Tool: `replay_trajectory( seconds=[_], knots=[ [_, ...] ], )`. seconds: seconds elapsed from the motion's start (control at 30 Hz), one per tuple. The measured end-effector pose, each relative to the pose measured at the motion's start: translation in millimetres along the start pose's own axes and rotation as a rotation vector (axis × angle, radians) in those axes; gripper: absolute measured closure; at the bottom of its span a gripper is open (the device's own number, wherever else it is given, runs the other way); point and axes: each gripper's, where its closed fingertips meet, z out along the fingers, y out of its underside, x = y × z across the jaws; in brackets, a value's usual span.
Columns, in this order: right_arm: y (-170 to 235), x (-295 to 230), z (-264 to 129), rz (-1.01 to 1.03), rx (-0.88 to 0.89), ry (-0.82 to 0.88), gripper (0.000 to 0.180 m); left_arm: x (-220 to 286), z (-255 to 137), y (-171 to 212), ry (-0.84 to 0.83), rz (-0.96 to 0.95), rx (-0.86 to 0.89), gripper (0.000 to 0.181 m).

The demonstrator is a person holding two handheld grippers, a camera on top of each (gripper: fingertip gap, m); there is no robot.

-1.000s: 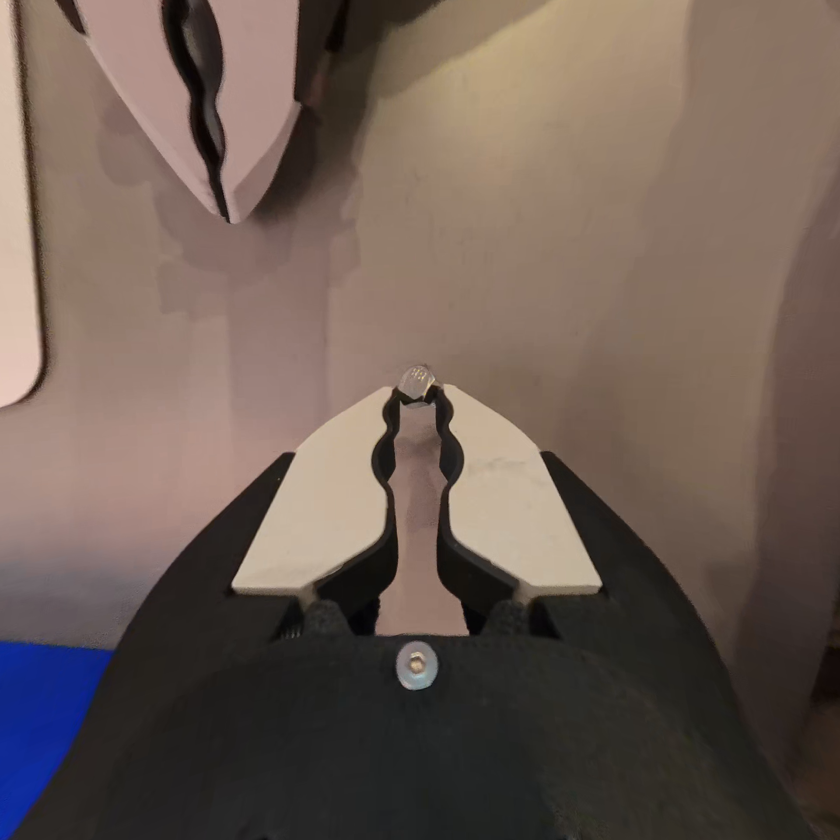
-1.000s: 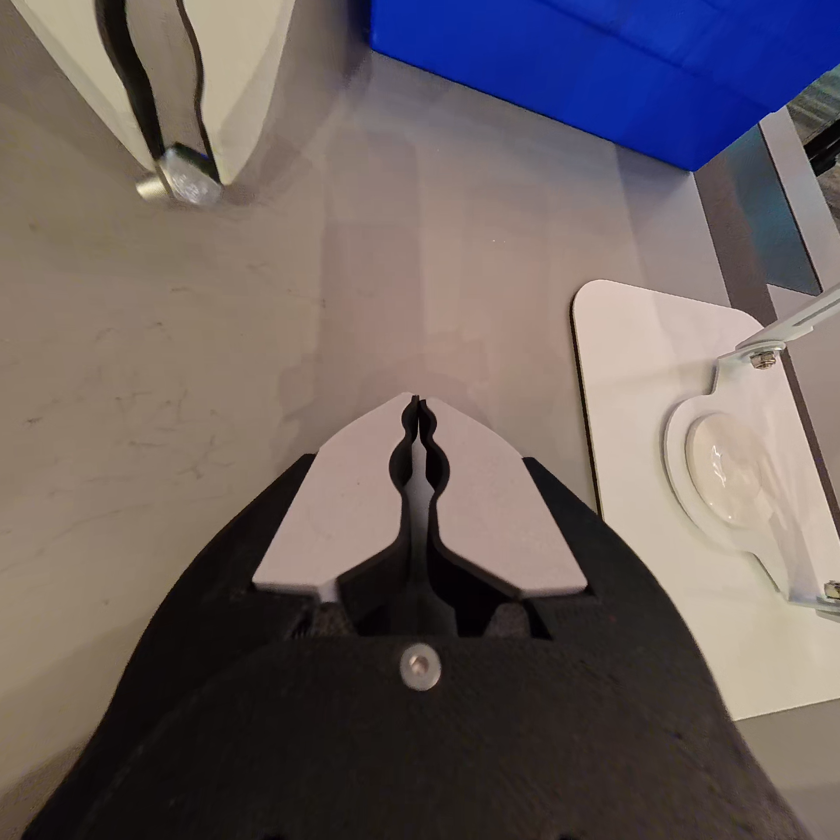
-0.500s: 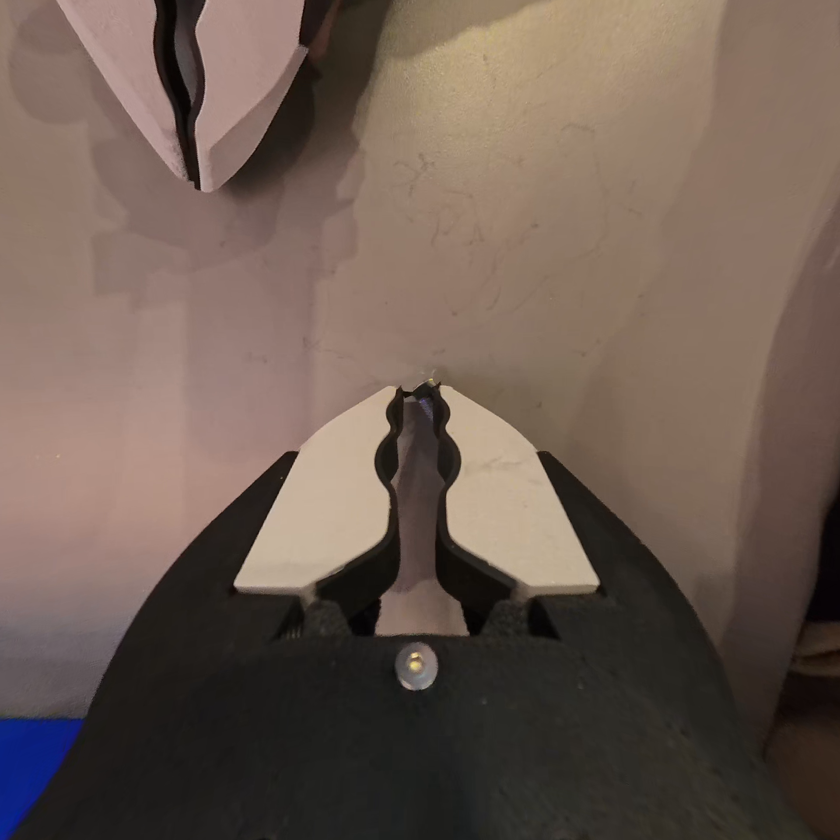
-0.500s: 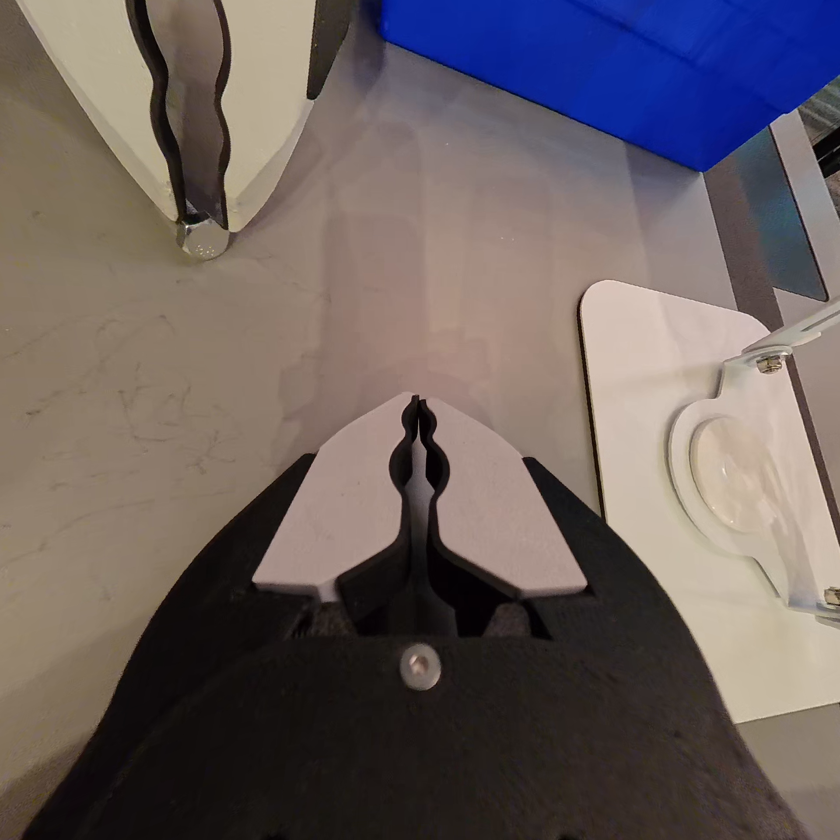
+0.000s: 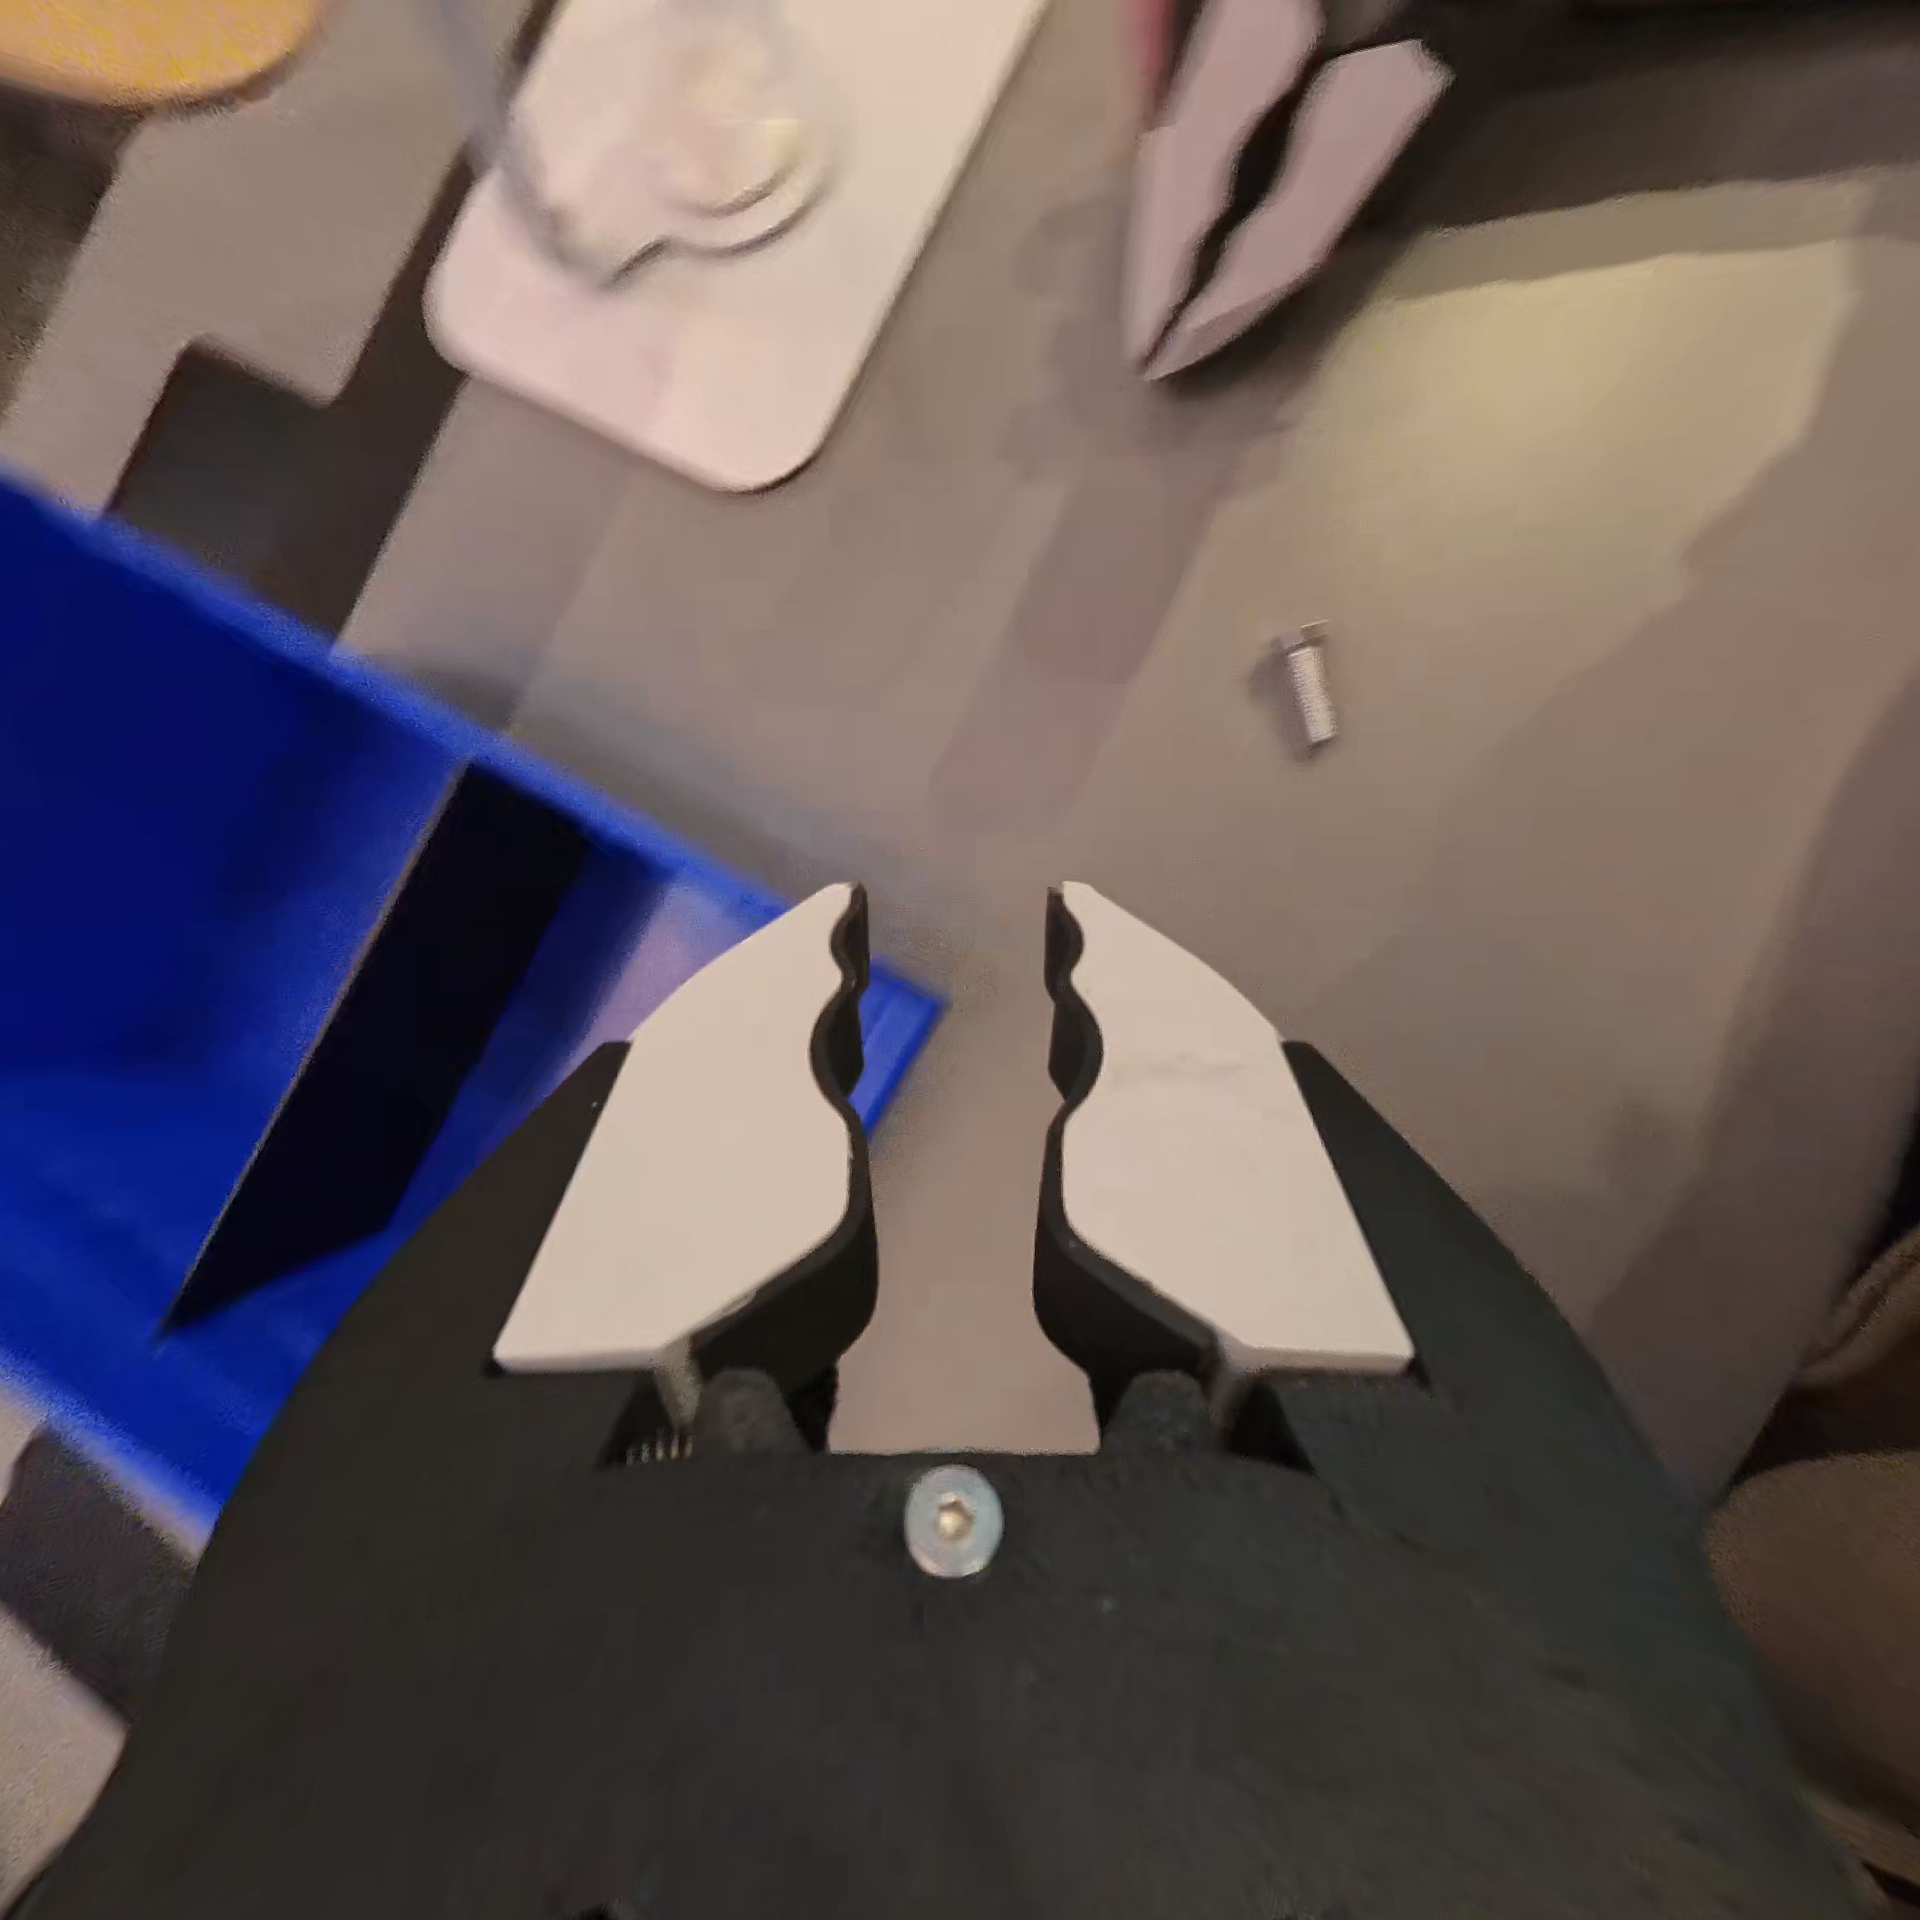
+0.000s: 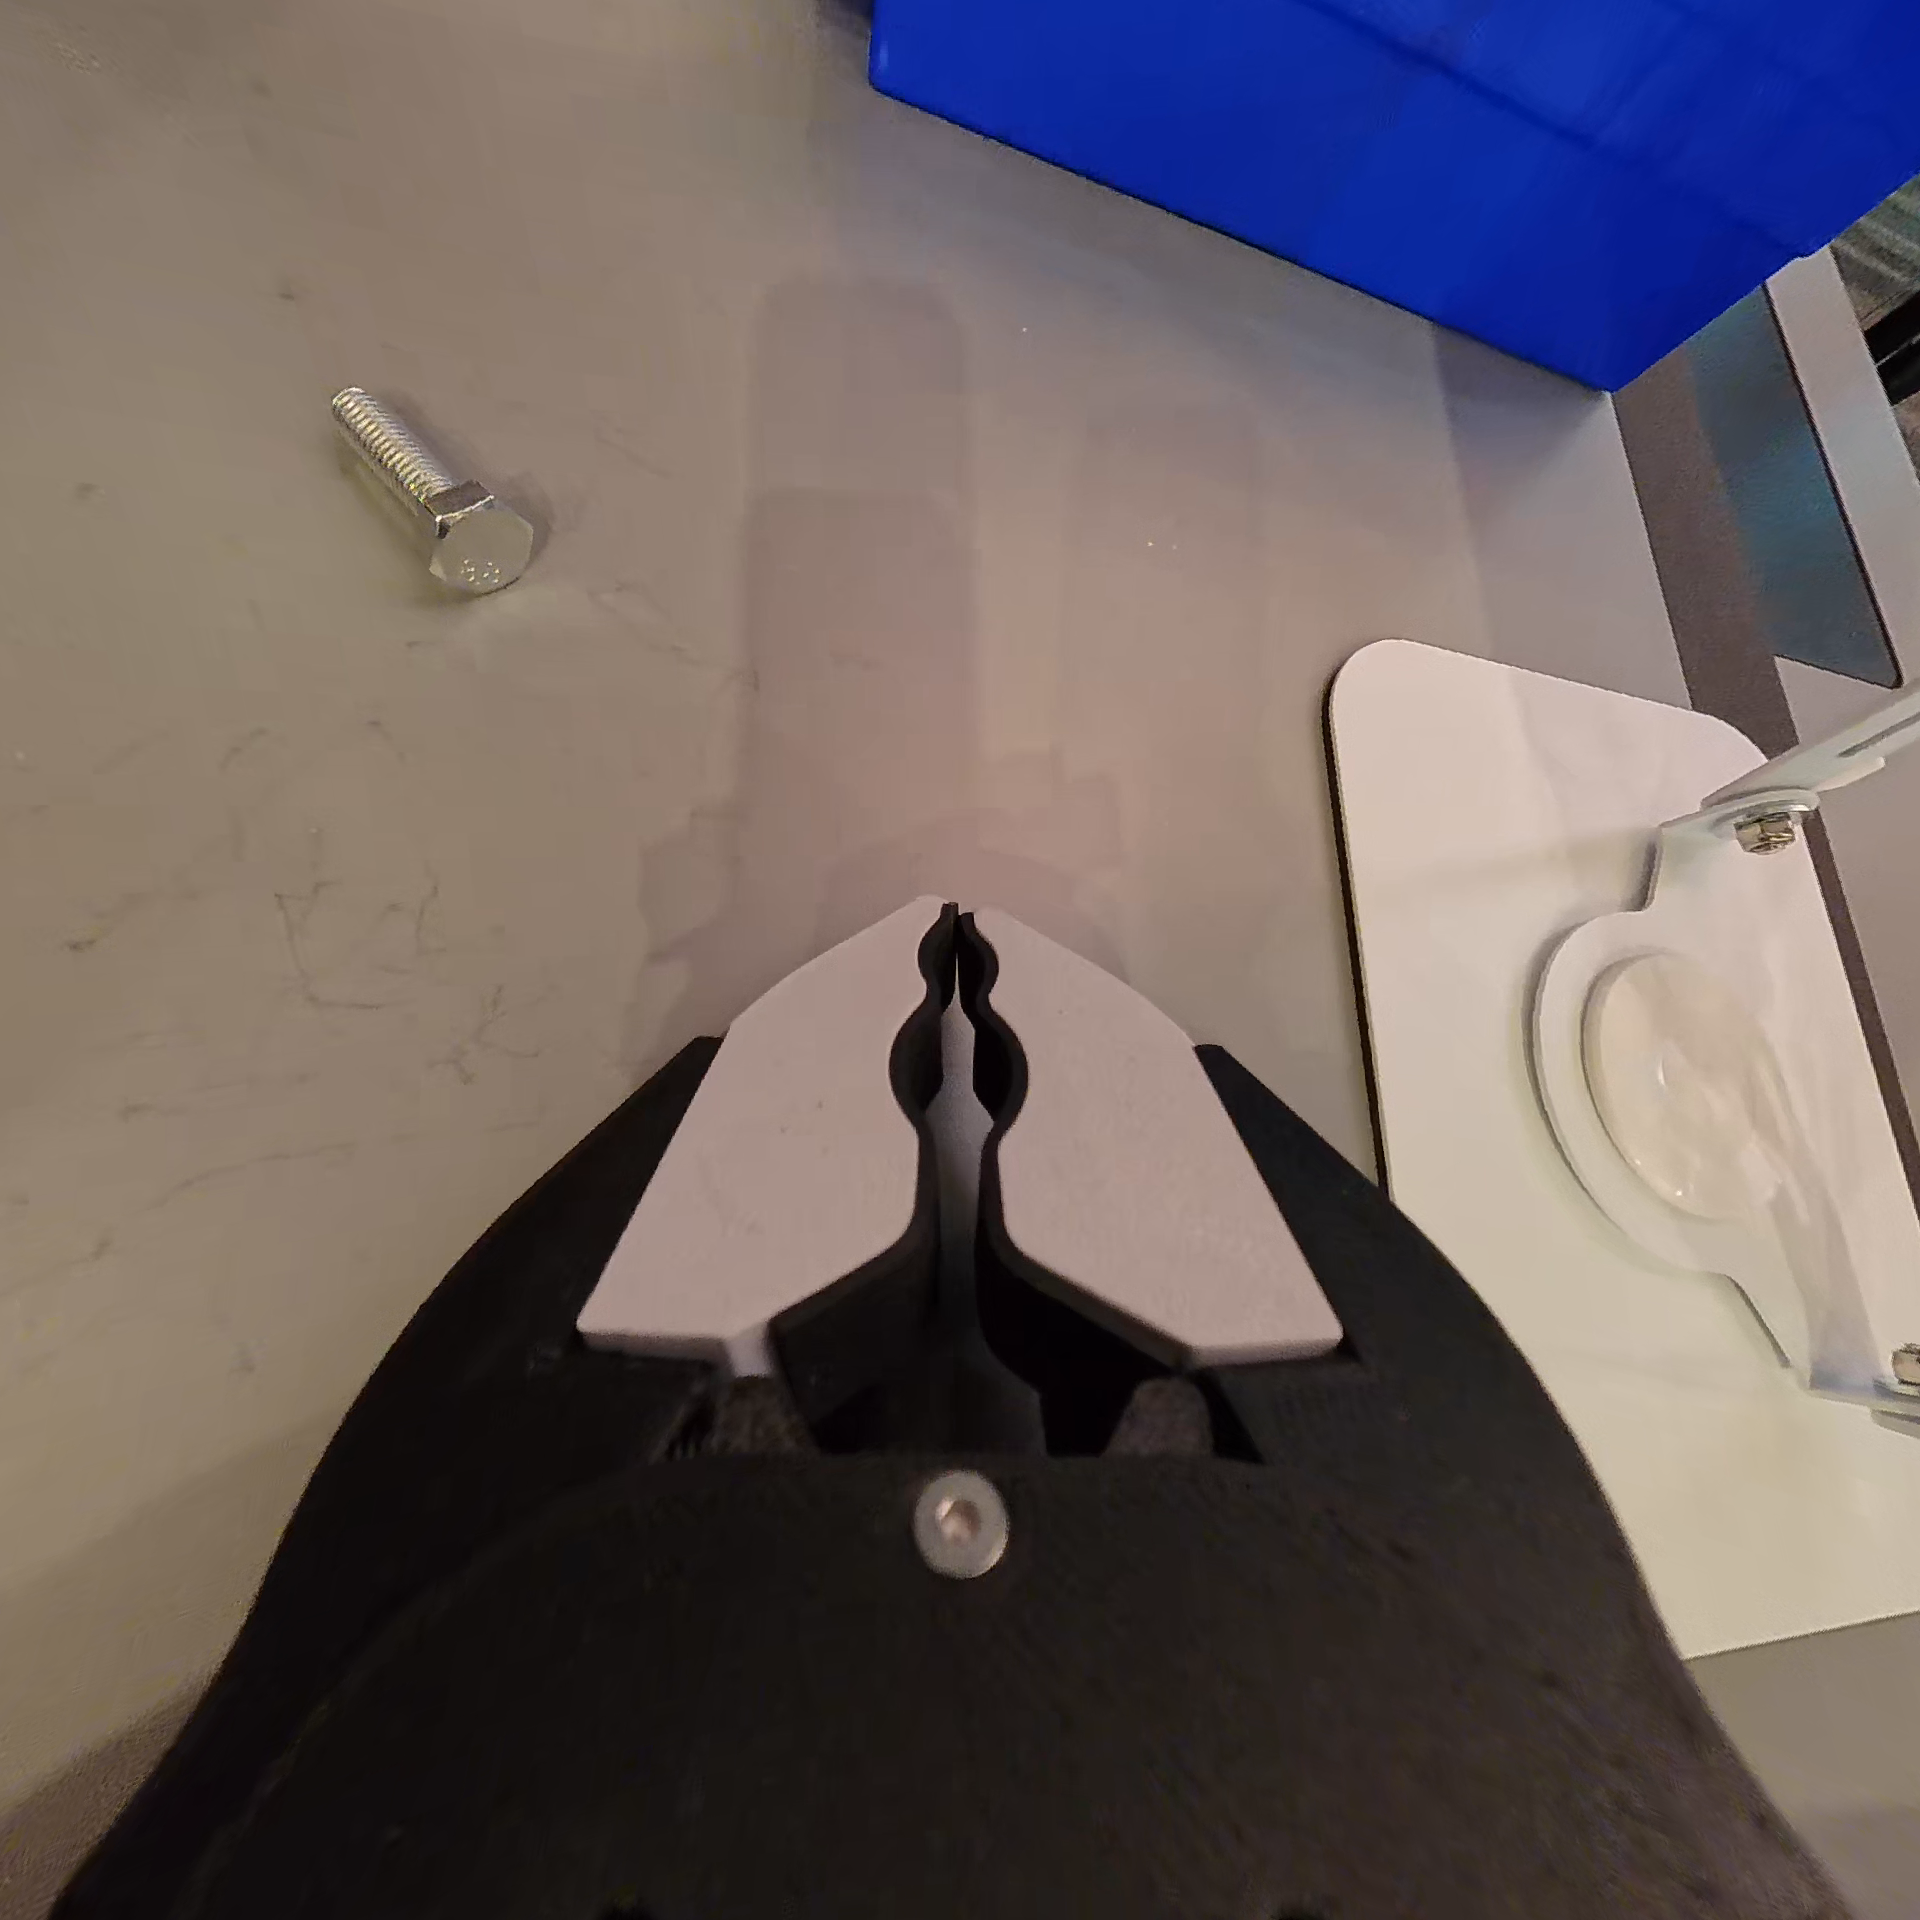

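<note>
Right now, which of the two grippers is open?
The left gripper: its jaws stand apart with nothing between them. The right gripper has its jaws closed tip to tip, empty.

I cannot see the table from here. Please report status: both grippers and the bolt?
Left gripper open, empty. Right gripper shut, empty. Bolt lying loose on grey table, apart from both. Blue bin beyond; nothing blocking.

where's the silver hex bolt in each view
Left wrist view: the hex bolt lies on the grey table, right of centre, ahead of the open left gripper, touching nothing.
Right wrist view: the same bolt lies at upper left, head toward the camera, well left of the shut right gripper.
Shared landmark: the blue bin.
</note>
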Motion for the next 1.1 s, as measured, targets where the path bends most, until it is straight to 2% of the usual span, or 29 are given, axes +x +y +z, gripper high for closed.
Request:
replay_trajectory(
  seconds=[0.1,0.17,0.37,0.43,0.63,0.83,1.1],
  knots=[
    [0,0,0,0.0,0.0,0.001,0.18,-46,-8,39,-0.03,-0.096,-0.133,0.15],
    [0,0,0,0.0,0.0,0.001,0.18,-67,-1,66,-0.045,-0.056,-0.25,0.153],
    [0,0,0,0.001,0.001,-0.001,0.18,-89,31,111,0.043,0.012,-0.466,0.159],
    [0,0,0,0.002,0.001,-0.002,0.18,-97,37,119,0.031,0.045,-0.516,0.159],
    [0,0,0,0.004,0.001,-0.005,0.18,-87,58,133,0.168,0.031,-0.536,0.162],
    [0,0,0,0.004,0.001,-0.006,0.18,-88,68,151,0.192,0.006,-0.611,0.165],
    [0,0,0,0.005,0.001,-0.006,0.18,-91,71,153,0.225,-0.052,-0.617,0.166]
  ],
)
